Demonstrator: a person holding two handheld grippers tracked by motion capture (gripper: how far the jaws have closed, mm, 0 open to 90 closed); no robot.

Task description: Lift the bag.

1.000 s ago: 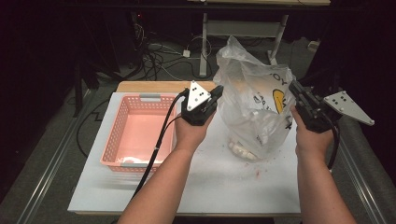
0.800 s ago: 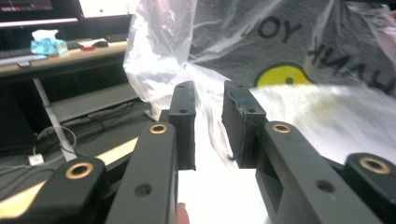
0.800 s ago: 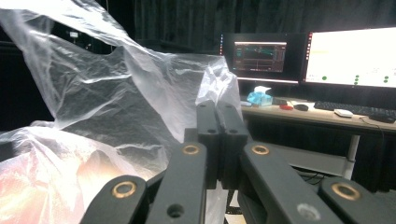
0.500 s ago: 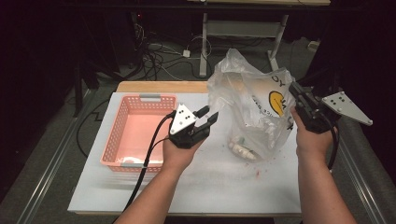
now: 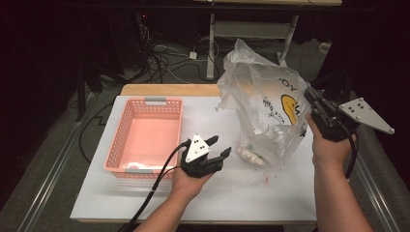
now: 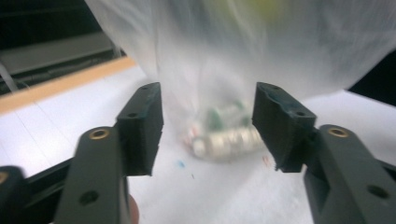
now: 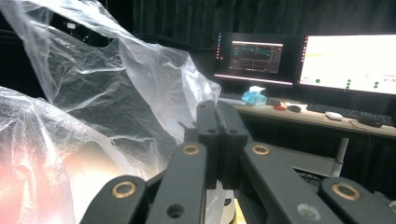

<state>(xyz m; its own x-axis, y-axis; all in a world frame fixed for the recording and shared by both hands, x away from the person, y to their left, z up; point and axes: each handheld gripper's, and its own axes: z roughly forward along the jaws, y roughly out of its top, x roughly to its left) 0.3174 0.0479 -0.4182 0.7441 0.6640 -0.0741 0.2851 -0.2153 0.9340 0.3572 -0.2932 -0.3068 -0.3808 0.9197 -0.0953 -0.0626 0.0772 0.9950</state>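
- While my right gripper (image 5: 309,96) pinches the bag (image 5: 263,104), its lettering reads "OY".
- Left gripper (image 5: 220,147), jaws just opening, empty, faces bottles (image 6: 224,135).

A white counter (image 5: 145,203) carries everything, with a strip of bare wood (image 5: 169,90) along its far edge. A pink slotted basket (image 5: 121,145) sits on its left half. On the right half rests a clear plastic bag (image 5: 261,96), its bottom on the surface with small white items (image 5: 249,154) inside. A few tiny coloured specks (image 5: 265,180) dot the white nearby.
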